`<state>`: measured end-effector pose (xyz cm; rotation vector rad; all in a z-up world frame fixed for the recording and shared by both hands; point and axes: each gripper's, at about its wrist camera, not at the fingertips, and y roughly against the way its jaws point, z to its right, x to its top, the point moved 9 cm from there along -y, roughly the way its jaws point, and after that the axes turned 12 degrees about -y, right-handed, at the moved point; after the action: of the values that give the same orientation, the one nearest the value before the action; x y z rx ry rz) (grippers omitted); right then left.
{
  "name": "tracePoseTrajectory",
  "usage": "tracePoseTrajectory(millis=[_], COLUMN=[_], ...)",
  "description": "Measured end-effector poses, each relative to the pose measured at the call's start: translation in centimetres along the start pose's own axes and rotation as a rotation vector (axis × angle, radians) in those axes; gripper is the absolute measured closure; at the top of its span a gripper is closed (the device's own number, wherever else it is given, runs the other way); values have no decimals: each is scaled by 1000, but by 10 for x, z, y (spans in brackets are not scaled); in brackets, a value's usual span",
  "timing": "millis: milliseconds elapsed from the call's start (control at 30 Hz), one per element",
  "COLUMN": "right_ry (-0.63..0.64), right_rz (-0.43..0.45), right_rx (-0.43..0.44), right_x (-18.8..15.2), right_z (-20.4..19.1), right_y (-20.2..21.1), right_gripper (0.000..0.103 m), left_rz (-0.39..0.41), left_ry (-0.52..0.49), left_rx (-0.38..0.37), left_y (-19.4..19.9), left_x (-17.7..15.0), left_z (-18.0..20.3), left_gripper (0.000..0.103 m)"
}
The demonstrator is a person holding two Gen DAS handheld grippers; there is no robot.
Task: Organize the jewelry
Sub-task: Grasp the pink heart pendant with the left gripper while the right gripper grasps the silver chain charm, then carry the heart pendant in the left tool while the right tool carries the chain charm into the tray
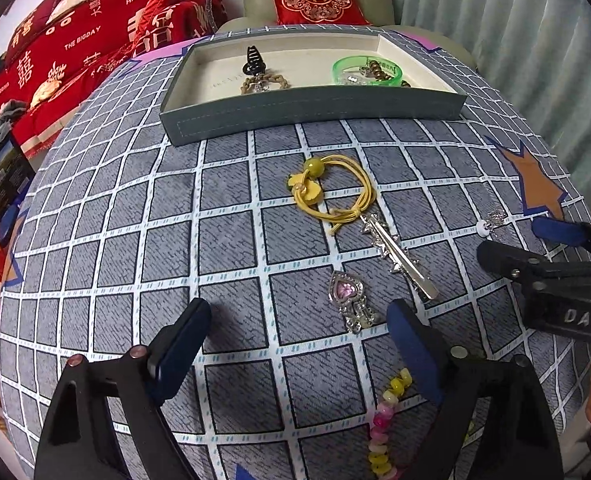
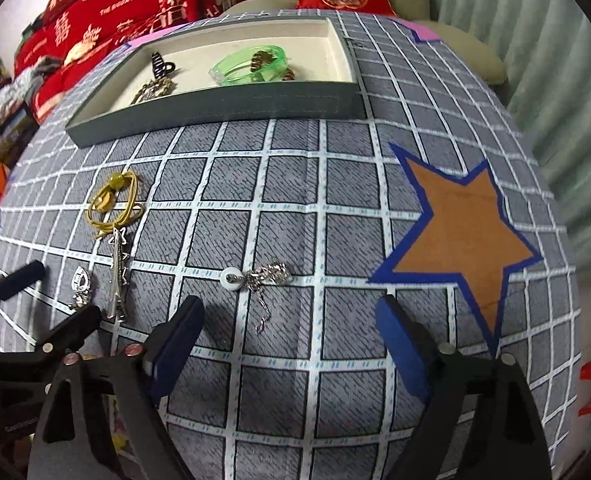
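In the left wrist view, the left gripper is seen at the bottom of the frame with its jaws spread wide and nothing held between them; only bare checked cloth lies under the gap. A heart pendant lies just inside the right-hand finger, a little above the fingertips in the frame, its long axis running roughly top to bottom. To its upper right a silver hair clip lies on a slant from upper left to lower right, its upper end touching a yellow hair tie at centre frame. A bead bracelet is partly hidden beside the right-hand finger at the lower edge. The tray sits across the top of the frame, already holding several pieces.

In the right wrist view, the right gripper is likewise open and empty. A silver chain with a white ring lies just above the gap, nearer the left-hand finger, stretched mostly left to right with a tail trailing down towards the fingertips. This chain is judged nearer to the right hand; the pendant and clip are nearer to the left. The tray lies at upper left there.
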<state>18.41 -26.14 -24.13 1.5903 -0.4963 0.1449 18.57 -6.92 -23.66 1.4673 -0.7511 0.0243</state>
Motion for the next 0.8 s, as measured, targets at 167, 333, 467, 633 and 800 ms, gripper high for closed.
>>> tracePoseTrajectory(millis=[167,333,467,633,800], right_ry=[31,44,49,51,18], right_rz=[16,21,22,23,16], right_rx=[-2,8,11,17,41], right_x=[3,4,4,4,4], right_z=[-9,-16,-19,-21,-18], right_y=[1,2,3,4,5], right_gripper=[28,41,59,90,97], left_rz=[6,10,14,16,23], left_ry=[-17,-45,-66,-82,-83], left_rx=[-7,-20,-27,-44,-76], left_y=[2,5,7,10,13], left_x=[2,4,5,4,2], left_z=[5,13,17,22,25], left_gripper=[15,28,38,65,79])
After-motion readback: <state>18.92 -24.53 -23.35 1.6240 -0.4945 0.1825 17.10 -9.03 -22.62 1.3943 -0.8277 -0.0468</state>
